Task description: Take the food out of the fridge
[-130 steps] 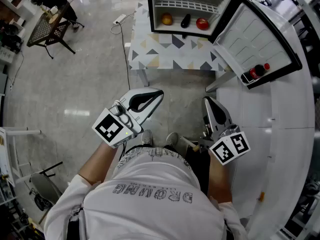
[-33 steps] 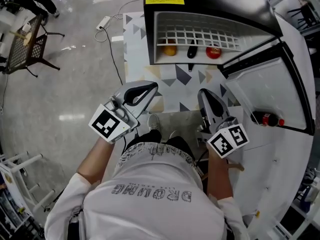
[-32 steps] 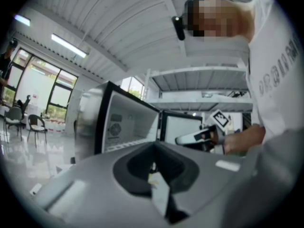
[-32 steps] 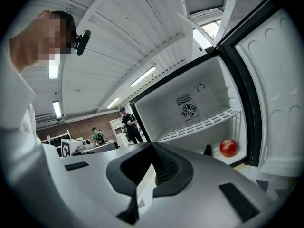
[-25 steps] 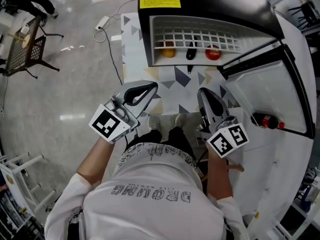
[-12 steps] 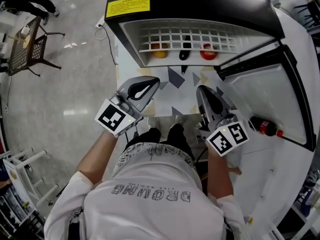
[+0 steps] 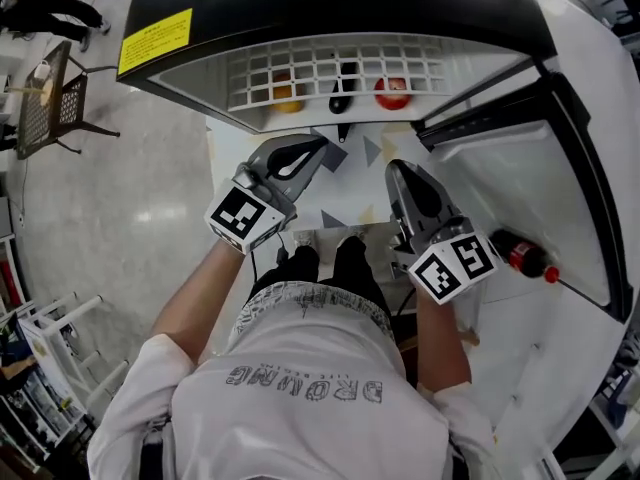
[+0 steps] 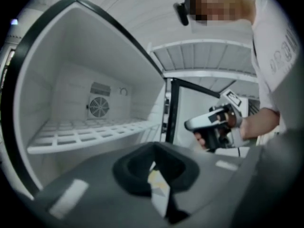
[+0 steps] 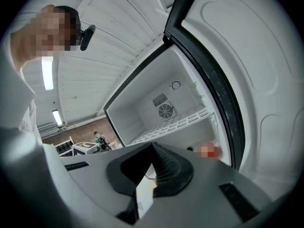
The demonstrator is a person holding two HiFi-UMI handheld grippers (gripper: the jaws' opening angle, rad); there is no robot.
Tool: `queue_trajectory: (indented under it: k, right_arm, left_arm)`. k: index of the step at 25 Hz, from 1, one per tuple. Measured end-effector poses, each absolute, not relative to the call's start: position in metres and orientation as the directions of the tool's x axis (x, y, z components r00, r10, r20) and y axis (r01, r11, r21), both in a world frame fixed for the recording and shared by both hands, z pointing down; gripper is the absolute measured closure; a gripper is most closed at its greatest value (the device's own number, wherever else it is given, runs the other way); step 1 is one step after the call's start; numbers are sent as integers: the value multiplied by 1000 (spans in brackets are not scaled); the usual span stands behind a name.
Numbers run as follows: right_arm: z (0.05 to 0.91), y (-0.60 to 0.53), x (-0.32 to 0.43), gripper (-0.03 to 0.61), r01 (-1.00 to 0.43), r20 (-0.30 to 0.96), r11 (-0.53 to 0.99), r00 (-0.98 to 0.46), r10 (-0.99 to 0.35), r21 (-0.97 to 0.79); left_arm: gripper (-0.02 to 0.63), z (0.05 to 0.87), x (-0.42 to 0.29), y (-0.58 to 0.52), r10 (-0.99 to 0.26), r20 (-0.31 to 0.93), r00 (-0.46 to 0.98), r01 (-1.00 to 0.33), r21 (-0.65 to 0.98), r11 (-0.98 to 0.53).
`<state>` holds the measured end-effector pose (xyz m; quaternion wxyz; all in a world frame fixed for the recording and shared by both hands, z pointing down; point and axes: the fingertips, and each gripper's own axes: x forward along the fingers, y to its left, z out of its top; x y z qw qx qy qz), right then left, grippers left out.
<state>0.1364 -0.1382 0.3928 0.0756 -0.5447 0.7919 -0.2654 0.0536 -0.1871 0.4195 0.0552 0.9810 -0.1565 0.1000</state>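
The open fridge (image 7: 330, 13) fills the top of the head view. Under its white wire shelf (image 7: 330, 68) lie an orange fruit (image 7: 285, 93), a dark long vegetable (image 7: 342, 98) and a red fruit (image 7: 392, 91). My left gripper (image 7: 320, 148) is shut and empty, its tip just short of the fridge mouth, below the orange fruit and the dark vegetable. My right gripper (image 7: 395, 173) is also shut and empty, a little further back, below the red fruit. In the left gripper view my left gripper (image 8: 156, 151) faces the wire shelf (image 8: 85, 132), with the right gripper (image 8: 213, 122) beside it.
The fridge stands on a table with a patterned top (image 7: 352, 218). Its door (image 7: 510, 188) hangs open at the right and holds a dark bottle with a red cap (image 7: 522, 258). A chair (image 7: 45, 98) stands on the floor at far left.
The person has come closer to the fridge. Both grippers have moved forward to its opening, the left one further. Both stay shut and empty.
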Motion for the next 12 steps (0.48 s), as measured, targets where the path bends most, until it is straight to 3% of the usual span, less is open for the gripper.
queue_trajectory:
  k: [8,12]
  right_arm:
    - [410,-136,163,578,-825,190,245,-386,-903,-510]
    - [419,-130,172,577,-822,205,234,-385,-900,-519]
  left_arm:
    - [594,458,106,-205,-295,265,918,-319,50,-946]
    - [547,478,128,-218,-294,295,909,-317,31,-948]
